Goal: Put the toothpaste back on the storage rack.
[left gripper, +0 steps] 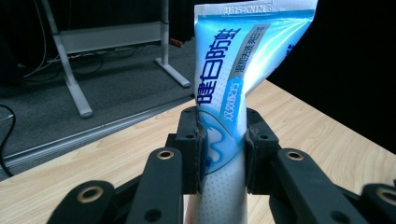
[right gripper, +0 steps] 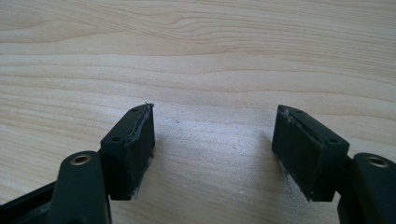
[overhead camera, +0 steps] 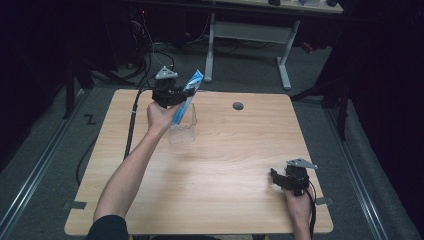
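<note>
A blue and white toothpaste tube (overhead camera: 189,95) stands tilted at the far left of the wooden table (overhead camera: 235,165), its lower end inside a clear plastic cup (overhead camera: 183,127). My left gripper (overhead camera: 176,95) is shut on the tube's middle. In the left gripper view both pads squeeze the toothpaste tube (left gripper: 233,88), whose crimped end points up past my left gripper (left gripper: 223,154). My right gripper (overhead camera: 278,179) rests near the table's front right corner. In the right gripper view my right gripper (right gripper: 212,154) stands open over bare wood, nothing between its fingers.
A round cable hole (overhead camera: 238,106) sits in the table's far side. Beyond the table stands a white desk frame (overhead camera: 250,35) on grey floor. A black cable (overhead camera: 132,125) trails from the left gripper over the table's left edge.
</note>
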### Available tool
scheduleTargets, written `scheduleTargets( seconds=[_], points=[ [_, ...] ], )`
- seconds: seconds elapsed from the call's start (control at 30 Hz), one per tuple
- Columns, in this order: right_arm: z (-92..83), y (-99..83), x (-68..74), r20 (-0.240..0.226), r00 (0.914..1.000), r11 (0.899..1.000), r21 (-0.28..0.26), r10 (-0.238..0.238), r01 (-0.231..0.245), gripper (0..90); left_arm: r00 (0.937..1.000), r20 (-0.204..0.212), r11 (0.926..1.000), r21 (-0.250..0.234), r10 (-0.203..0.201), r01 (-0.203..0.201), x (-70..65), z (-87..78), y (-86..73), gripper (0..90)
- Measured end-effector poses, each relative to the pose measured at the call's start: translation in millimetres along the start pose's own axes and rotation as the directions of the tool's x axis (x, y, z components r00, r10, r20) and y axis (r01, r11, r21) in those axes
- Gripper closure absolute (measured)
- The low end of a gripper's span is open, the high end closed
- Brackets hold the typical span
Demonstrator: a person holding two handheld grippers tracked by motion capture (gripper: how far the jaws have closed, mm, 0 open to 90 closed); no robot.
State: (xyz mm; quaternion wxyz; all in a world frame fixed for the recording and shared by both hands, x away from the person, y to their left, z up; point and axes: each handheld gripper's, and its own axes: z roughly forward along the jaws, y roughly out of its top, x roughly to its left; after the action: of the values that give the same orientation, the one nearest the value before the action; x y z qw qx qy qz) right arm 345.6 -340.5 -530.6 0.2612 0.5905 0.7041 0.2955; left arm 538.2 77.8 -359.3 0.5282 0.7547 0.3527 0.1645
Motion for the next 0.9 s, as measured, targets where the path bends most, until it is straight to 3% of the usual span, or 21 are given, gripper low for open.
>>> scheduleTargets(
  seconds=[0.47, 0.9],
  points=[
    [0.0, 0.0, 0.1, 0.0, 1.0, 1.0, 0.0, 0.002, -0.002, 30.0, 0.9991, -0.043, 0.9999, -0.017, -0.004, 0.003, 9.8, 15.9, -6.3, 71.8],
    [0.0, 0.0, 0.2, 0.0, 1.0, 1.0, 0.0, 0.002, -0.002, 30.0, 0.9982, -0.058, 0.9997, 0.019, 0.017, -0.016, 14.1, 26.7, -14.3, 71.4]
  ],
)
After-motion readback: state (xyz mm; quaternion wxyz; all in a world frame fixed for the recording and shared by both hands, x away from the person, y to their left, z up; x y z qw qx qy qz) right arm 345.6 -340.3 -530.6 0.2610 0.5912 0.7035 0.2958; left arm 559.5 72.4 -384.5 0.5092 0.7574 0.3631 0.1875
